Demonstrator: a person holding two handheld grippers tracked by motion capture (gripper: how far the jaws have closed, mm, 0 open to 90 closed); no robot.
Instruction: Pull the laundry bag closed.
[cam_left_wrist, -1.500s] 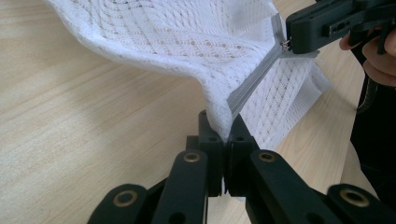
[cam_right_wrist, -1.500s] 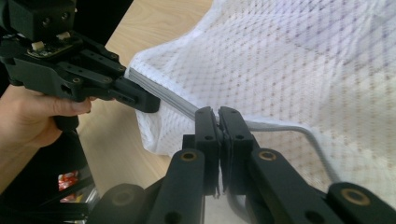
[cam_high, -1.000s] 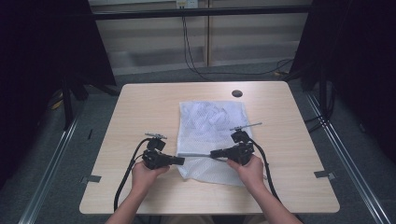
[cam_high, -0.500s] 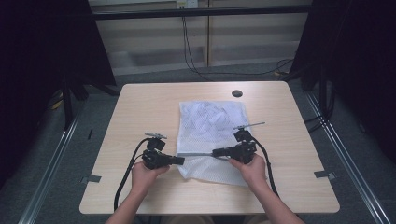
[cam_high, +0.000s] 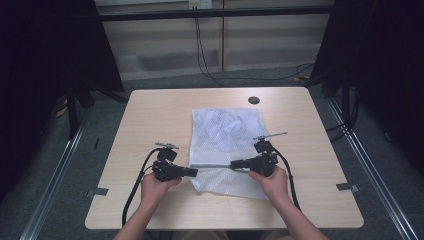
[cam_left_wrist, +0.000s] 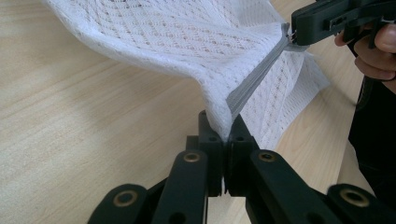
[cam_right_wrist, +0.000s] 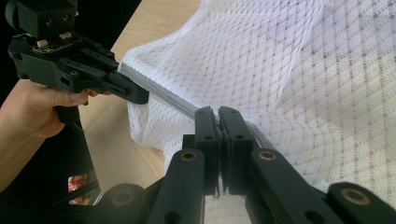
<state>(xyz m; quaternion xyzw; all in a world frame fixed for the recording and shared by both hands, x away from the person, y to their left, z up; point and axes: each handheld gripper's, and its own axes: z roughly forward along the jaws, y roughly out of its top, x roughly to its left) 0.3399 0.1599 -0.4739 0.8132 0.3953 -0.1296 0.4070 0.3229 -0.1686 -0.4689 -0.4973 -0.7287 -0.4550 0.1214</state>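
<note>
Holding: a white mesh zippered laundry bag (cam_high: 223, 135) is stretched between two hand-held grippers.
Surface: the pale wooden rectangular surface (cam_high: 150, 115) carries the bag at its middle, the near part lifted, the far part lying flat.
Bag: it lies ahead of the person, with its long side running away from them.
Zipper: the grey zipper band (cam_left_wrist: 254, 79) runs left to right across the bag's near part, taut between the two grippers; this is the axis any pull will follow.
Left gripper (cam_high: 192, 172): jaws clenched on the bag's left corner at the zipper's end, seen closely in the left gripper view (cam_left_wrist: 223, 135).
Right gripper (cam_high: 234, 163): jaws clamped on the zipper line, probably at the slider, though the slider itself is hidden (cam_right_wrist: 218, 116).
Nearness: both hands sit equally near; the right one holds the part likely to travel, away from or towards the left.
</note>
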